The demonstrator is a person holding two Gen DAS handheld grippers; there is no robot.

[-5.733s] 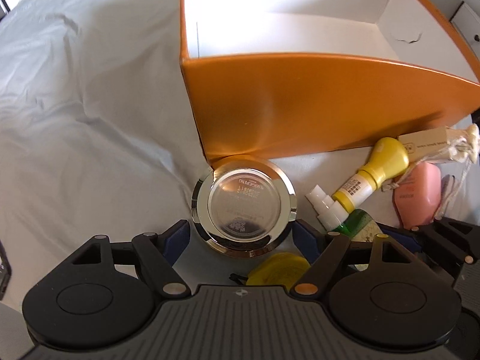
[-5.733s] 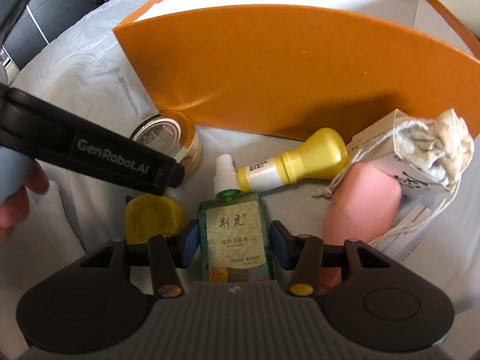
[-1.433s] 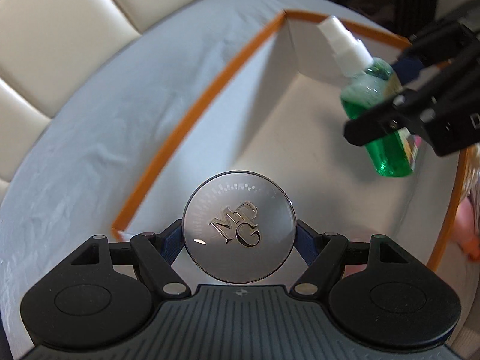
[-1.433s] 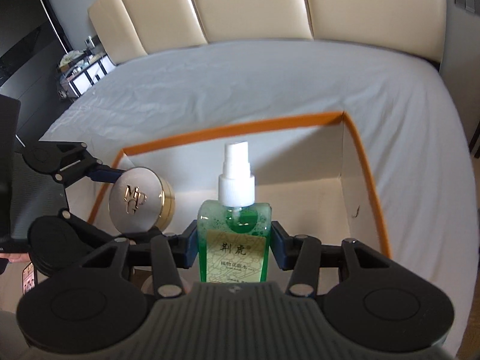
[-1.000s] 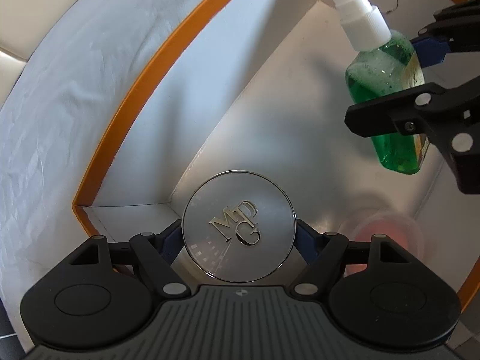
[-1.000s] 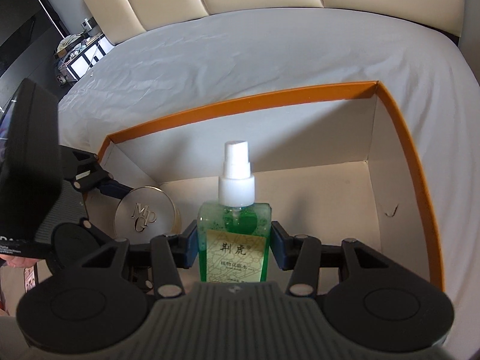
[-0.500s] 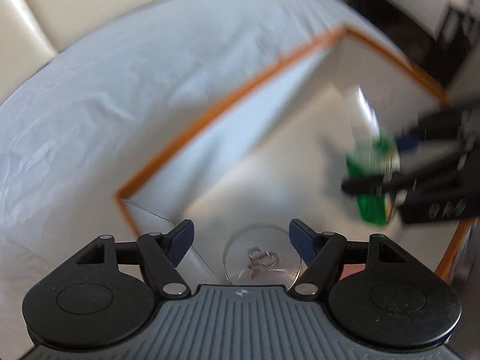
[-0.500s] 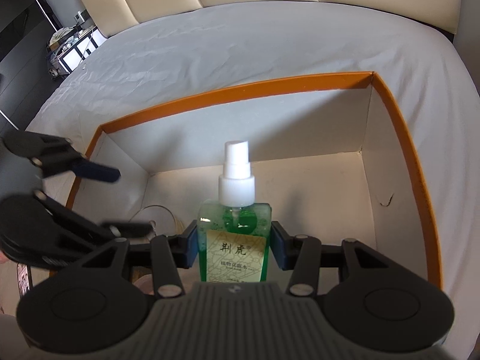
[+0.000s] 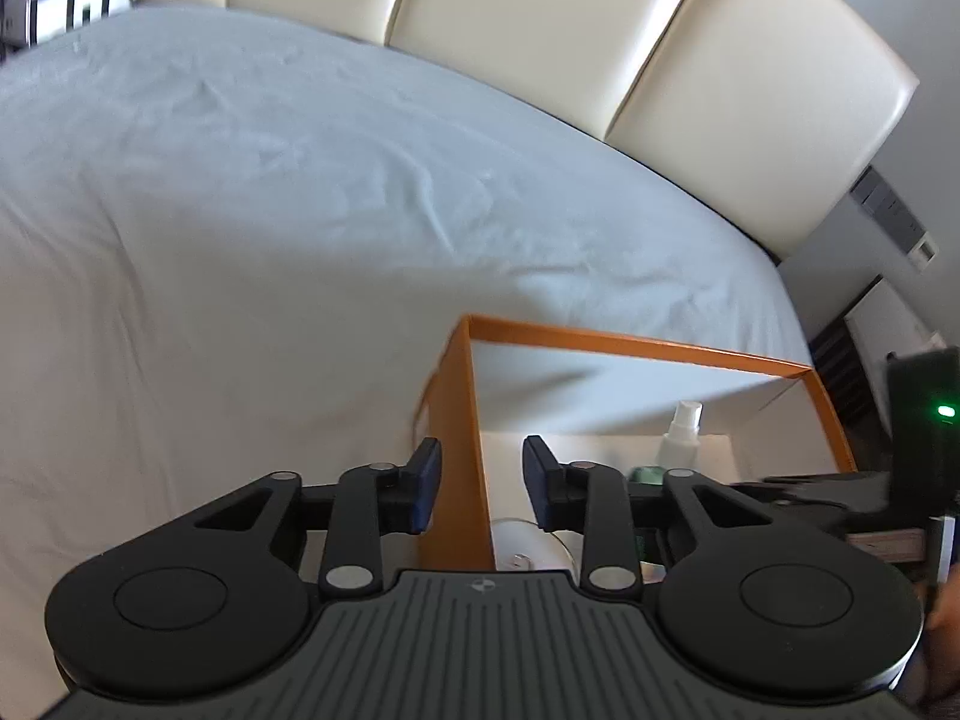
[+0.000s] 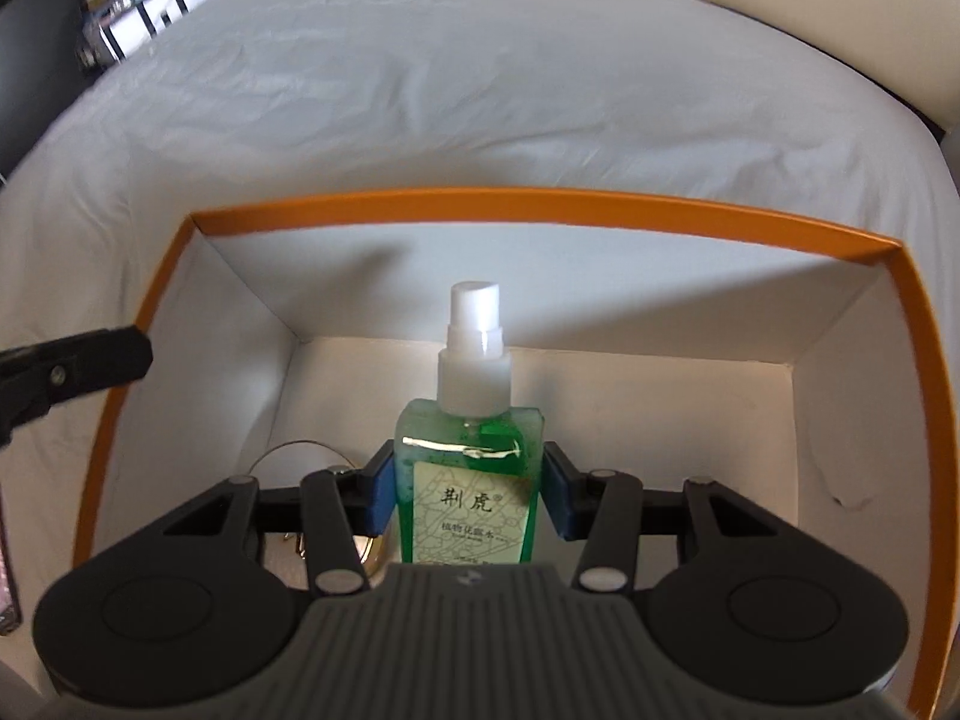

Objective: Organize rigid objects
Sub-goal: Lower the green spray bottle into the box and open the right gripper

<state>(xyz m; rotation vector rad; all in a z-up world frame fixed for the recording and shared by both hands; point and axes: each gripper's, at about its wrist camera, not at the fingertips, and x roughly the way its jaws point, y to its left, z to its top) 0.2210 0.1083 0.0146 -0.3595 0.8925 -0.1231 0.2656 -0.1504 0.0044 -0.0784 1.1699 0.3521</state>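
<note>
The step in hand looks like setting the bottle (image 10: 468, 462) down inside the box (image 10: 540, 204), and doing it well means lowering it straight until its base meets the box floor before the grip loosens, because a tall narrow bottle released in the air would likely topple onto the jar (image 10: 300, 456) that already lies on the floor near the box's left wall. A spot toward the middle or right of the floor, well apart from the jar, seems the safer choice, and the release should be a modest widening of the jaws followed by a straight lift so the pads do not drag the bottle over. The right gripper (image 10: 468, 495) is closed on the bottle, its blue pads pressing the two flat sides just below the shoulder, with the white spray cap standing upright and pointing toward the box's far wall; the gripper sits above the box's near edge, tilted down into the interior. How close the bottle's base is to the floor cannot be told, since the gripper body hides it. The left gripper (image 9: 480, 489) holds nothing, its jaws parted, and it hangs over the box's left wall, which runs up between the two pads without clearly touching either. It points roughly level, out across the bed (image 9: 270, 210), so it should be clear of the placement.
</note>
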